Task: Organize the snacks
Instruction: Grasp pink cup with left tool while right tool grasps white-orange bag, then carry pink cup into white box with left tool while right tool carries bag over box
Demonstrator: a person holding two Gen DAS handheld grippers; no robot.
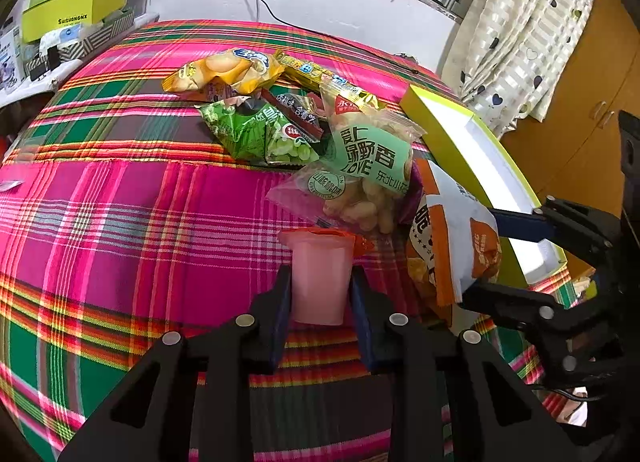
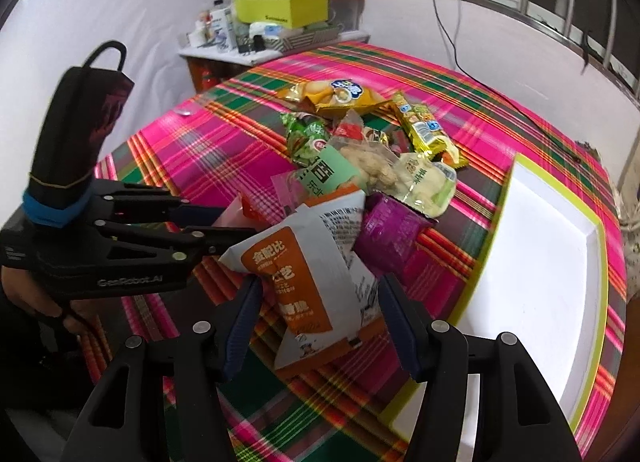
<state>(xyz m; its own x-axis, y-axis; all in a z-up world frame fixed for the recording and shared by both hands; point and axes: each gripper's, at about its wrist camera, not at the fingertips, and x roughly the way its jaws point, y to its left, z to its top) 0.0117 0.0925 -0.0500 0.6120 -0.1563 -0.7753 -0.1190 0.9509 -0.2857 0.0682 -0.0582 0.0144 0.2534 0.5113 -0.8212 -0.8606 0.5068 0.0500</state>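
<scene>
- The left tongs (image 1: 320,302) are closed on a pink jelly cup (image 1: 319,276), one pad on each side wall; the cup stands upright on the desk's plaid cloth (image 1: 120,222), its orange foil lid on top.
- The right tongs (image 2: 316,322) stand parted around an orange-and-white snack bag (image 2: 316,286); whether the pads press it I cannot tell.
- This bag lies at the near end of the snack pile, just beside a purple packet (image 2: 384,234).
- Further back sit a peanut bag (image 1: 372,166), a green pea packet (image 1: 260,134) and a yellow chip bag (image 1: 224,74), overlapping.
- A shallow lime-rimmed white tray (image 2: 540,262) lies on the cloth to the right of the pile.
</scene>
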